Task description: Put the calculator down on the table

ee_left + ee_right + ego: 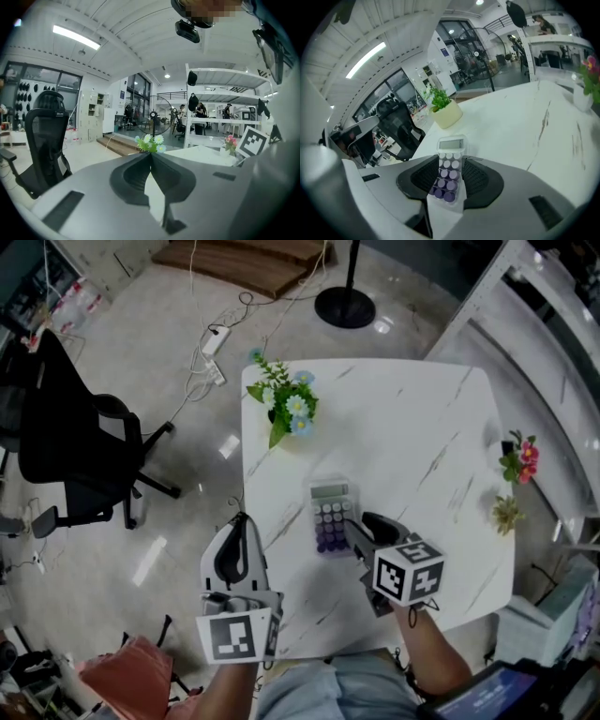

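A small calculator [330,515] with purple and white keys lies flat on the white marble table [403,427], near its front middle. My right gripper [366,524] hangs just over the calculator's near right end. In the right gripper view the calculator [449,171] shows in the gap of my right gripper [451,161], whose jaws stand wide on either side of it without clearly pressing on it. My left gripper [240,519] sits at the table's left front edge. In its own view my left gripper [151,153] has its fingertips together and holds nothing.
A pot of blue and white flowers [289,407] stands at the table's far left. A pink flower [520,457] and a small pale plant [507,514] sit along the right edge. A black office chair [75,446] is on the floor at left, and a stand base [345,307] beyond the table.
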The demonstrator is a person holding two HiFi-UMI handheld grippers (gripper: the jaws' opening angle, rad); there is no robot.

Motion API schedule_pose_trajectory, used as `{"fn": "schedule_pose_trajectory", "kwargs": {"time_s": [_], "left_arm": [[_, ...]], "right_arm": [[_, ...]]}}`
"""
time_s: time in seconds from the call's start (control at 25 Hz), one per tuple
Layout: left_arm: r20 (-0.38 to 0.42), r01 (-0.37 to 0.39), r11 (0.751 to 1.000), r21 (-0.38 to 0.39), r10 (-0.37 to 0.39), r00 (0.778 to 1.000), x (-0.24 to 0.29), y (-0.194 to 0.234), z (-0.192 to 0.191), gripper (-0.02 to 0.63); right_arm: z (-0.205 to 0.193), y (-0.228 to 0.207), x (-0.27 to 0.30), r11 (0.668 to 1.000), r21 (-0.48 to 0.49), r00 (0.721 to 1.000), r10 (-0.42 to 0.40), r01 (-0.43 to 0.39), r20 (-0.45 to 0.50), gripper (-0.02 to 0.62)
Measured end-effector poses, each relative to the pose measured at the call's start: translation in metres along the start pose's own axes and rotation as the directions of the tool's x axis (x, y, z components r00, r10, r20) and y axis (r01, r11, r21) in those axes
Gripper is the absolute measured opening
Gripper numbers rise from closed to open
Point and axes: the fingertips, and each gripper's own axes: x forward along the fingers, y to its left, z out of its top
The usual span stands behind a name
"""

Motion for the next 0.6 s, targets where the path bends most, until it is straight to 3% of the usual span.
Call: {"fn": "schedule_pose_trajectory", "kwargs": {"time_s": [0.12, 0.24, 0.44, 0.6], "left_arm": [[0.027, 0.014, 0.999, -0.030, -0.013, 1.000, -0.009, -0.012, 0.021, 0.008], [0.053, 0.013, 0.999, -0.032, -0.011, 0.999, -0.018, -0.027, 0.048, 0.008], [0.145, -0.008, 1.000, 0.006, 0.007, 0.989, -0.048, -0.050, 0.100, 0.008], [0.247, -0.016, 0.998, 0.068, -0.002, 0.969, -0.075, -0.073, 0.141, 0.008]], "right_arm": [[0.031, 0.023, -0.028, 0.995, -0.101, 0.995, 0.018, -0.008, 0.099, 0.163], [0.070, 0.050, -0.065, 0.978, -0.207, 0.970, 0.053, -0.002, 0.238, 0.148], [0.114, 0.096, -0.132, 0.931, -0.364, 0.893, 0.137, 0.031, 0.428, 0.103], [0.136, 0.109, -0.182, 0.913, -0.397, 0.831, 0.146, 0.096, 0.537, 0.024]]}}
